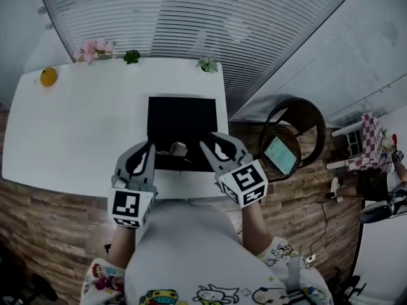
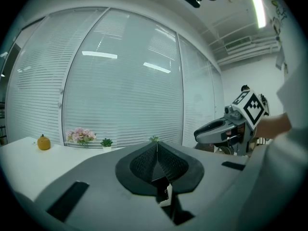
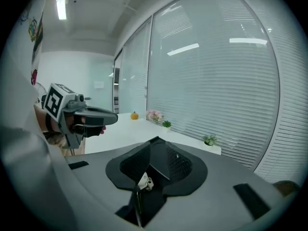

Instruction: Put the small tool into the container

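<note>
A small grey metallic object [image 1: 179, 149] lies at the near edge of a black mat [image 1: 181, 122] on the white table [image 1: 76, 126]; I cannot tell if it is the tool or the container. My left gripper [image 1: 150, 146] hovers just left of it and my right gripper [image 1: 206, 143] just right of it. Both point away from me and upward, so neither gripper view shows the object. In the left gripper view the left gripper [image 2: 157, 149] is shut with nothing between its pads. The right gripper [image 3: 155, 144] is likewise shut and holds nothing.
An orange fruit [image 1: 48, 77], pink flowers [image 1: 94, 49] and two small green plants [image 1: 131, 56] stand along the table's far edge by the blinds. A round wicker chair [image 1: 292, 135] with a tablet sits right of the table. Wooden floor surrounds the table.
</note>
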A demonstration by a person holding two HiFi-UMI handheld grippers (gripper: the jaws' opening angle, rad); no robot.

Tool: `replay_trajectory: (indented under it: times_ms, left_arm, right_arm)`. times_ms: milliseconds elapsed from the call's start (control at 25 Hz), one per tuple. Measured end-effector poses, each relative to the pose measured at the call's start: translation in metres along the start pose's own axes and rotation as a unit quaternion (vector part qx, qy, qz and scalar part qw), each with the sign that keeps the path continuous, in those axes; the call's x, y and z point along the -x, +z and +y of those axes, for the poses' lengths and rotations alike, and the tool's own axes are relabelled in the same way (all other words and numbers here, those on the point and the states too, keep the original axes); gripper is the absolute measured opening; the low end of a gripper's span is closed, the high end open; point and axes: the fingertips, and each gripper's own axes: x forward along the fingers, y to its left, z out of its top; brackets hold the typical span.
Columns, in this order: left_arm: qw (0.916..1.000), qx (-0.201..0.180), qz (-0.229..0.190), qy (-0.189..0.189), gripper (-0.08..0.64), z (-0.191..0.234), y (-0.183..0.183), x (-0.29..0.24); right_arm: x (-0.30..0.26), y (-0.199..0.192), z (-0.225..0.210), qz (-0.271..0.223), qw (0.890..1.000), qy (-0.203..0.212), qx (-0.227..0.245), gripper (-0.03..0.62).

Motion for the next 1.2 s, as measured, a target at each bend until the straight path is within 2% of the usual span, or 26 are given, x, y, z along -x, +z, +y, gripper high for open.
replay_trajectory:
  times_ms: [160, 280, 440, 640, 760, 880, 1080, 1200]
  left_arm:
    - [0.9995, 0.019, -0.007, -0.024, 0.006, -0.005, 0.007, -0.001]
    - [0.9991, 0.012, -0.012, -0.038, 0.005, -0.007, 0.009, 0.000]
    - [0.9982, 0.024, 0.001, -0.055, 0.005, -0.009, 0.007, 0.004]
    - [0.9957, 0.039, -0.017, -0.082, 0.005, -0.016, 0.014, 0.008]
    - [0.9946, 0.039, -0.004, -0.096, 0.005, -0.022, 0.010, 0.012]
    - [0.9934, 0.041, -0.013, -0.106, 0.005, -0.024, 0.008, 0.014]
    - [0.9926, 0.038, -0.001, -0.115, 0.005, -0.029, 0.002, 0.016]
    - [0.9919, 0.033, 0.023, -0.121, 0.005, -0.032, -0.003, 0.018]
  right_arm:
    - [0.017, 0.015, -0.007, -0.044, 0.998, -0.026, -0.021, 0.081]
    - [0.029, 0.023, -0.012, -0.068, 0.996, -0.041, -0.033, 0.071]
    - [0.037, 0.026, -0.012, -0.089, 0.994, -0.052, -0.045, 0.051]
    - [0.046, 0.026, -0.011, -0.102, 0.991, -0.060, -0.057, 0.017]
    - [0.052, 0.025, -0.012, -0.110, 0.990, -0.065, -0.064, 0.003]
    - [0.053, 0.021, -0.009, -0.112, 0.989, -0.066, -0.064, 0.000]
    - [0.056, 0.009, -0.004, -0.106, 0.989, -0.066, -0.073, 0.000]
    - [0.057, 0.004, -0.003, -0.099, 0.990, -0.073, -0.071, 0.000]
